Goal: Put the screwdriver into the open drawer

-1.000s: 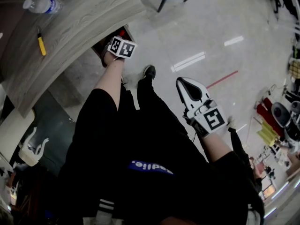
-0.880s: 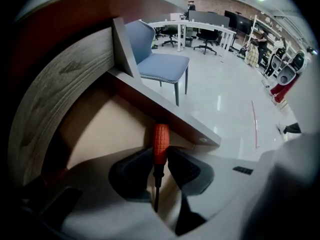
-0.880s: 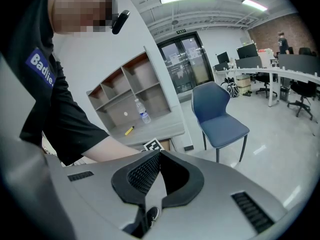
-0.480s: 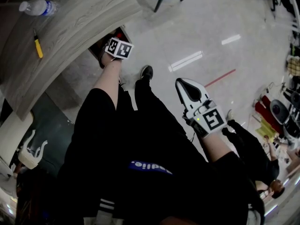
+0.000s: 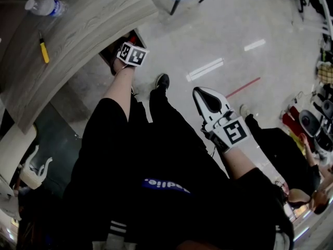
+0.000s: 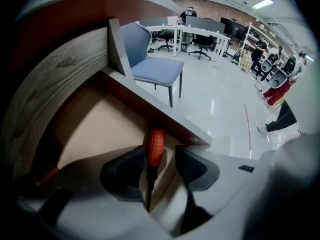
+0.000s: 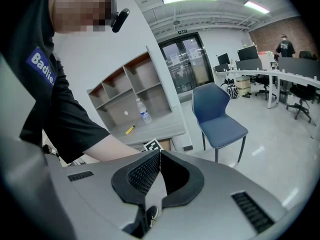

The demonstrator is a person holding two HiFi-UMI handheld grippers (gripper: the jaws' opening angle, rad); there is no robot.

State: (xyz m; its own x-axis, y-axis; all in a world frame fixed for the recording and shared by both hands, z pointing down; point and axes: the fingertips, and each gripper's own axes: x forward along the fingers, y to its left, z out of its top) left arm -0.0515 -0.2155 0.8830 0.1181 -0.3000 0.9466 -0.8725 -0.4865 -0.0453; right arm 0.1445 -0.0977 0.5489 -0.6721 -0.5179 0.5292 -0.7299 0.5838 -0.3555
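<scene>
Left gripper (image 6: 162,157) points steeply down into the open drawer (image 6: 150,111). Its jaws are opening so the screwdriver (image 6: 154,145), upright between them, can drop onto the drawer floor. Right gripper (image 7: 159,164) is shut and empty, and we park it well away from the drawer.

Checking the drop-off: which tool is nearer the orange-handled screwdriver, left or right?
Left. The left tool is over the open drawer, the screwdriver between its opening jaws. The right tool, shut and empty, hangs over the floor beside the person's leg, away from the drawer.
</scene>
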